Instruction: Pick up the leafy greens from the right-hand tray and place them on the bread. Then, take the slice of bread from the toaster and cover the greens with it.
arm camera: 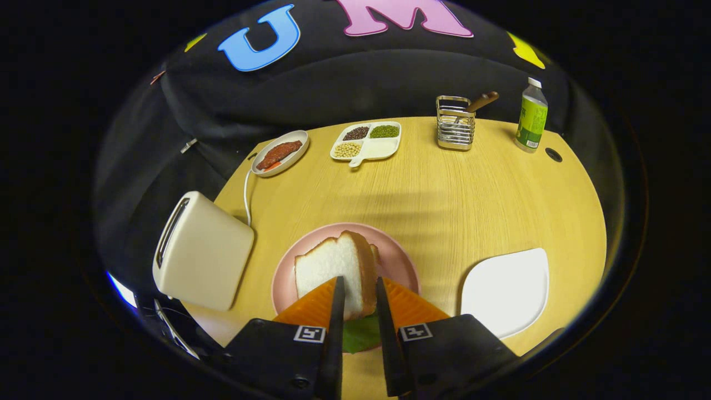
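So the claw (360, 291) is pinching the bread slice (333, 266) over the pink plate (397, 253). Greens (361, 333) peek out underneath, so I'd guess it's lowering the top on.

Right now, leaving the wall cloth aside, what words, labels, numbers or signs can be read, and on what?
bottle: the label's print is too small and blurred to read.
square markers on the gripper's body: coded patterns, no letters or numbers.
toaster: no marking seen.
Nothing else bears text. The gripper has its fingers closed on the slice of bread over the pink plate.
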Motion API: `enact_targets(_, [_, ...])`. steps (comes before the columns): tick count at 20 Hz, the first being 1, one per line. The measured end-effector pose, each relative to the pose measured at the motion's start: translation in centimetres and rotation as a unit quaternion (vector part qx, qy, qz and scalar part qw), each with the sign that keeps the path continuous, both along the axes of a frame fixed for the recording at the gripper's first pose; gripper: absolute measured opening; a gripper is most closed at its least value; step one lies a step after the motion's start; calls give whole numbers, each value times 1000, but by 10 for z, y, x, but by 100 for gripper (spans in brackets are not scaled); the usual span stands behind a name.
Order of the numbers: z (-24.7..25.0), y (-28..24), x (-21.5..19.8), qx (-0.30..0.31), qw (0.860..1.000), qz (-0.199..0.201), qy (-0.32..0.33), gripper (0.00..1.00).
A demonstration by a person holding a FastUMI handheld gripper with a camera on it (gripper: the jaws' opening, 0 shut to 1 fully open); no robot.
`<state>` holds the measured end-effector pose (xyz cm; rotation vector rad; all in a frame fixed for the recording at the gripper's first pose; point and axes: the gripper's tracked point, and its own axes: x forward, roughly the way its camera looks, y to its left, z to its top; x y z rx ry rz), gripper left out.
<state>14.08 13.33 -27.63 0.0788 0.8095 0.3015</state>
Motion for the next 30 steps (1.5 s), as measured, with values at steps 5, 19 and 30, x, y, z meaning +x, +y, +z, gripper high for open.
enact_targets(5, [-3,-14,-5,-38,999,6,-9,61])
enact_targets(19, [153,-39,-34,-31,973,-36,-225,99])
enact_targets(30, [305,-77,-120,-14,906,-131,-402,98])
